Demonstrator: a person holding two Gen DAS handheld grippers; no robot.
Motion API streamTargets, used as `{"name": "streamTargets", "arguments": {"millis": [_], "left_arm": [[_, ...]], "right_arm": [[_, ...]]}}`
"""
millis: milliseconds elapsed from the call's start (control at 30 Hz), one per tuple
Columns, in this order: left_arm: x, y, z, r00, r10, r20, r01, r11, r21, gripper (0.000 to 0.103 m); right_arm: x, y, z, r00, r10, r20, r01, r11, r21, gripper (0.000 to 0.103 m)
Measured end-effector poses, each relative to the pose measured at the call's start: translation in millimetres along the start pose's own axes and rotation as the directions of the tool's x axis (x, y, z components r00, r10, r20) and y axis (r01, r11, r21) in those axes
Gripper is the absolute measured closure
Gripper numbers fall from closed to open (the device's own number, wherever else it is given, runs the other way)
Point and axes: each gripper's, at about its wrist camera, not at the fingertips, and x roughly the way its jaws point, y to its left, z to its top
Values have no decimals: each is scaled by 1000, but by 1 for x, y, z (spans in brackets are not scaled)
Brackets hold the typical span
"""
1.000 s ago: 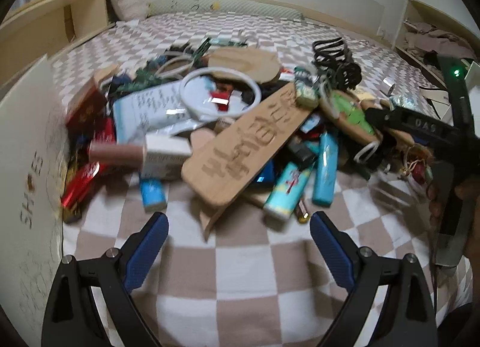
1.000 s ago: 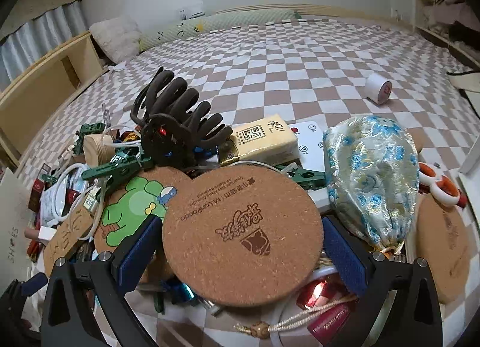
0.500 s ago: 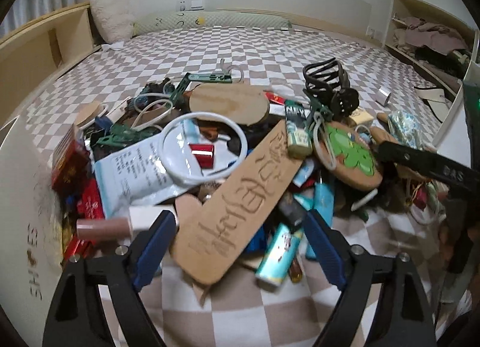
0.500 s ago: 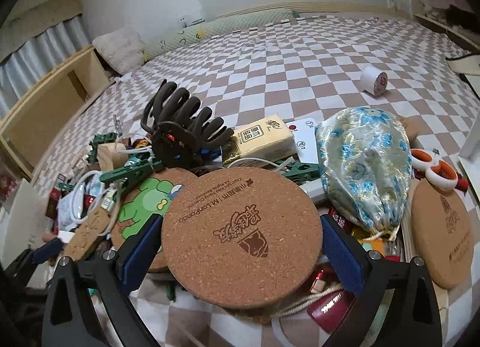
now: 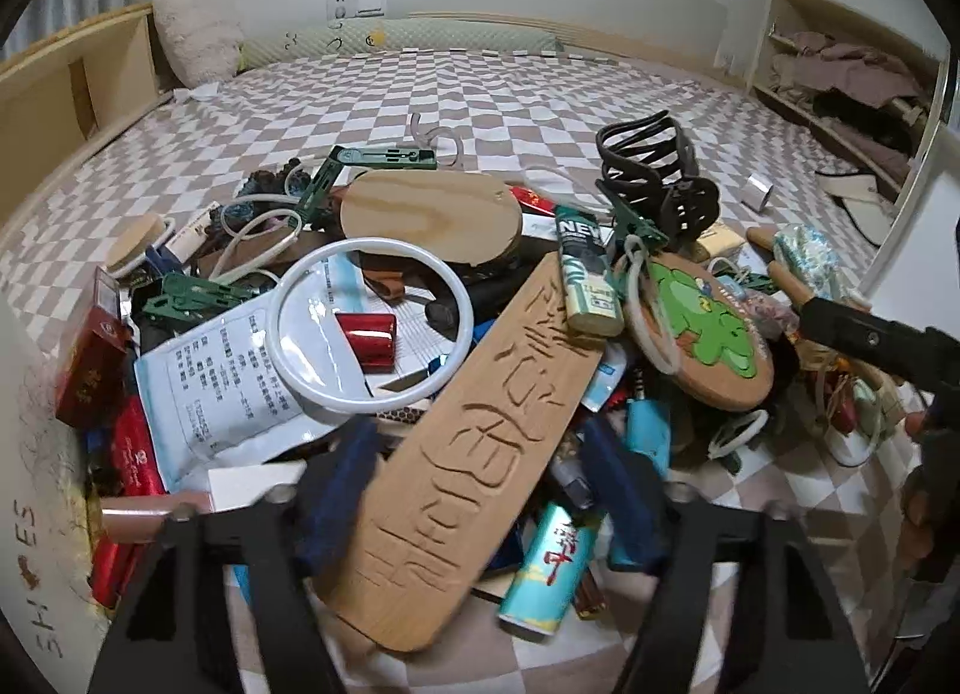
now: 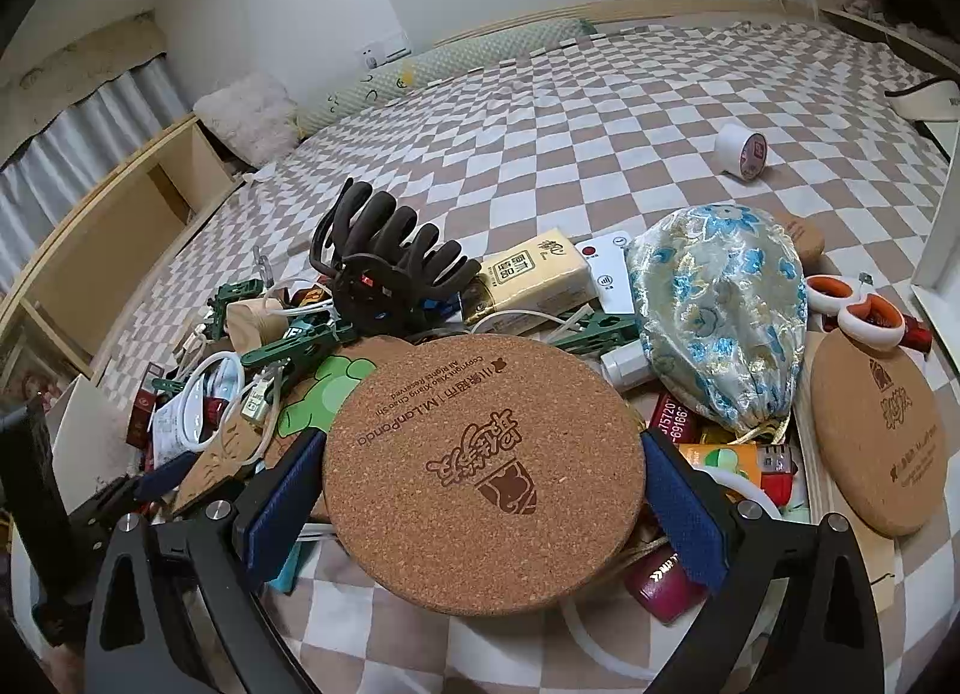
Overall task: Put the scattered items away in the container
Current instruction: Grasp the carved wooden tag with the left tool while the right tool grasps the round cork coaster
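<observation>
Clutter (image 5: 384, 298) fills mid-frame in the left view on the checked bedspread (image 5: 420, 94). Left gripper (image 5: 480, 490), bottom centre, has just been closing; its jaws flank the carved plank (image 5: 474, 454), contact unclear. Right view: right gripper (image 6: 480, 490), bottom centre, clamps the cork coaster (image 6: 483, 472) edge to edge.

The pile of clutter (image 5: 456, 298) is viewed by both wrist cameras from close above, angled down across the checkered bed (image 5: 480, 94) toward the headboard wall. The carved wooden plank (image 5: 480, 454) is seen from just in front by the left view; the pile's other side is seen by the right view. The black hair claw (image 6: 384, 268) and green frog coaster (image 5: 708, 328) are shared.
</observation>
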Motion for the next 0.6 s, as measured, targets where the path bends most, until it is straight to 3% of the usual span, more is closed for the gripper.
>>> {"name": "streamTargets", "arguments": {"millis": [167, 500, 600], "left_arm": [[-10, -8, -6, 999, -44, -25, 44, 999, 15, 59], [-30, -18, -30, 998, -3, -62, 7, 998, 62, 61], [-38, -20, -37, 997, 11, -72, -5, 997, 79, 61]], "right_arm": [[-3, -1, 0, 1000, 5, 3, -5, 1000, 6, 3], [-14, 1, -3, 1000, 16, 12, -16, 1000, 0, 3], [-17, 7, -8, 1000, -17, -1, 17, 999, -45, 3]]}}
